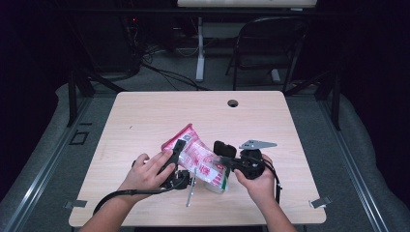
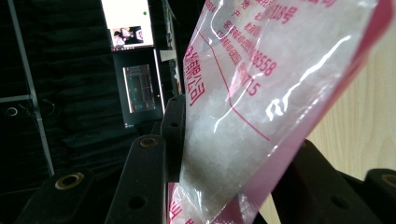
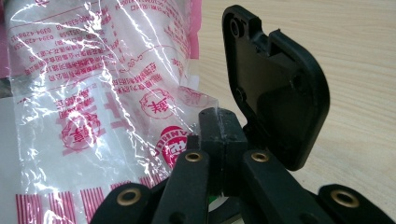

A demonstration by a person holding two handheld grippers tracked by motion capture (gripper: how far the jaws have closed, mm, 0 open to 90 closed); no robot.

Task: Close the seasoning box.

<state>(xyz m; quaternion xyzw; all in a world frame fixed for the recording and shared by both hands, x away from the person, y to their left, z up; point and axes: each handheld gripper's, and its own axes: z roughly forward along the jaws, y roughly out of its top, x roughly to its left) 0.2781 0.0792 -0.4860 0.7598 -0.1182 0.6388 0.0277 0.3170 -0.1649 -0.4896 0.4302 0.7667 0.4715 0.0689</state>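
A pale wooden table stands in a dark room, a folding chair behind it. Near its front edge lies a clear plastic bag printed in red and filled with white grains. The right gripper has its jaws pressed together on the bag's corner. The left gripper has the bag's other end between its jaws, which pinch it.

Both forearms come in over the desk's near edge, the left hand tilting the left gripper up and away with its jaws parted, while the right hand holds the right gripper level, pointing leftward, jaws pinched tightly together.
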